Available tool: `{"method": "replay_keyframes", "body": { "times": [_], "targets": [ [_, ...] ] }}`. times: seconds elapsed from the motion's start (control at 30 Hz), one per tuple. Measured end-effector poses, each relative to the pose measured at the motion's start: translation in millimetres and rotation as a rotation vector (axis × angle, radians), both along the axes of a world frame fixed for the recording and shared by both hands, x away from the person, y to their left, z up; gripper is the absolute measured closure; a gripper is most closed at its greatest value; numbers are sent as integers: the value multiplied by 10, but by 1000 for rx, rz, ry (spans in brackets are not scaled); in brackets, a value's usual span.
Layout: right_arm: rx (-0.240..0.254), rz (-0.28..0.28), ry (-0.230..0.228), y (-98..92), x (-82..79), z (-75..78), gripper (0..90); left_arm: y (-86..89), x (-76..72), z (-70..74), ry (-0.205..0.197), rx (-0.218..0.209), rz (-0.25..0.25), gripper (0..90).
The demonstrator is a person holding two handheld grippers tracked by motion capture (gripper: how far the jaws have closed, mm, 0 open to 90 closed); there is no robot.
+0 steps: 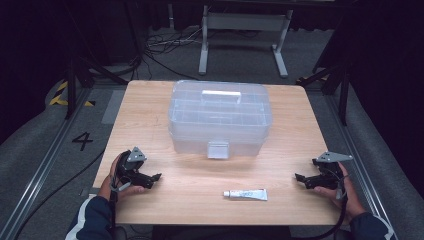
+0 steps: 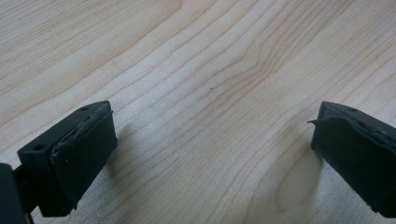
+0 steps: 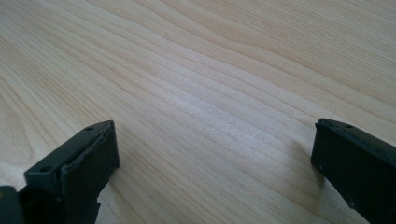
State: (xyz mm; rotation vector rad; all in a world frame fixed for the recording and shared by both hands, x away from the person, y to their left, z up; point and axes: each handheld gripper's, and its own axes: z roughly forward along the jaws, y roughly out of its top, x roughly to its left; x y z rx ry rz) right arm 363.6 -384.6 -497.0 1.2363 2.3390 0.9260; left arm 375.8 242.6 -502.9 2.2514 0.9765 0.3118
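A clear plastic storage box [image 1: 220, 117] with a lid, a handle and a front latch [image 1: 218, 149] stands shut at the middle back of the wooden table [image 1: 190, 180]. A white tube [image 1: 245, 194] lies flat near the front edge, right of centre. My left gripper [image 1: 155, 181] rests on the table at the front left, held in a hand, jaws pointing right. My right gripper [image 1: 300, 180] rests at the front right, jaws pointing left toward the tube. In both gripper views the jaws stand wide apart over bare wood with nothing between them: left gripper [image 2: 212, 154], right gripper [image 3: 215, 163].
The table edge runs close behind both hands. On the grey floor beyond the table I see cables [image 1: 160, 45], a white metal frame [image 1: 245, 35] and dark stands at both sides.
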Motion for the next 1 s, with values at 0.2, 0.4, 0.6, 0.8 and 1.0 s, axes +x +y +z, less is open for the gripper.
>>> {"method": "replay_keyframes", "body": {
  "times": [0.2, 0.4, 0.6, 0.8, 1.0],
  "targets": [
    [5, -3, -3, -15, -3, 8, 56, 0, 0, 0, 0, -1, 0, 3],
    [26, 10, -12, -43, 16, 60, 156, 0, -1, 0, 0, 0, 1, 3],
    [43, 28, -62, -33, 66, 265, 184, 0, -1, -1, 0, -1, 0, 3],
    [39, 47, -81, 4, 122, 371, 201, 0, 0, 0, 0, 0, 0, 3],
    [46, 80, -117, 90, 230, 586, 223, 0, -1, -1, 0, -1, 0, 3]
  ]
}}
